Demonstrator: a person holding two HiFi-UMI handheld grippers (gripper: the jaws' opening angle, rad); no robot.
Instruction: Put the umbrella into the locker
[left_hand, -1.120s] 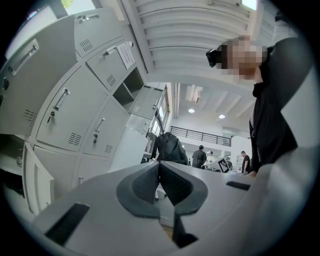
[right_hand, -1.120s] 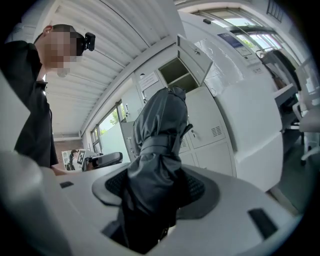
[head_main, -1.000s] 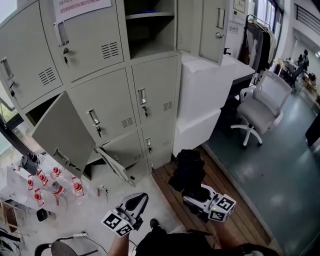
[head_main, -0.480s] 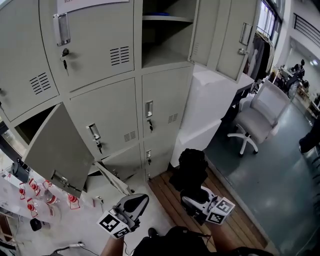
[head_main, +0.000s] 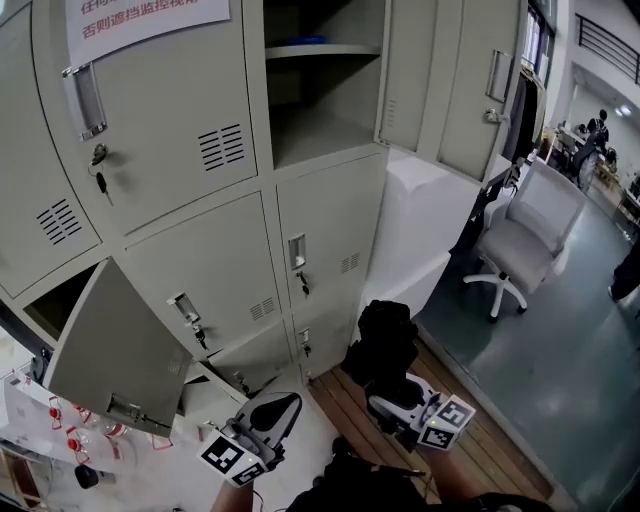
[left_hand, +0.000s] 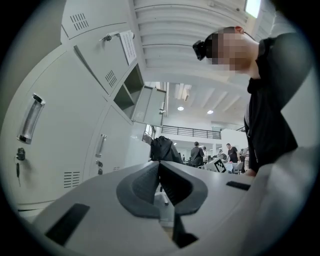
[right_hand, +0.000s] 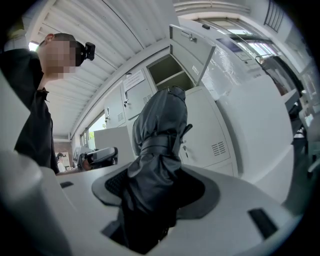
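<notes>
Since half a second ago the locker bank (head_main: 200, 200) fills more of the head view and the white notice (head_main: 140, 20) on its top door shows more of its red Chinese print, cut off by the frame edge and too partial to read; both hand-held grippers stay low in front of the person

The right hand-held gripper (head_main: 385, 400) has its jaws clamped on the umbrella (head_main: 385, 340), a black folded one of soft, creased fabric, bunched and bound by a strap round its middle. It stands upright out of the jaws, well below the open compartment (head_main: 320, 110), which is a bare grey metal box with a flat shelf above it and its door swung out to the right

The left hand-held gripper (head_main: 283, 402) has its ribbed dark pads pressed together with nothing between them. Each gripper carries a white cube with black square markers

Locker doors are smooth painted sheet metal with slotted vents, chrome handles and keys hanging in the locks. One lower door (head_main: 110, 350) hangs open at the left. A white swivel chair (head_main: 525, 240) stands on the floor at the right, beyond a strip of wooden planks (head_main: 480, 450)
</notes>
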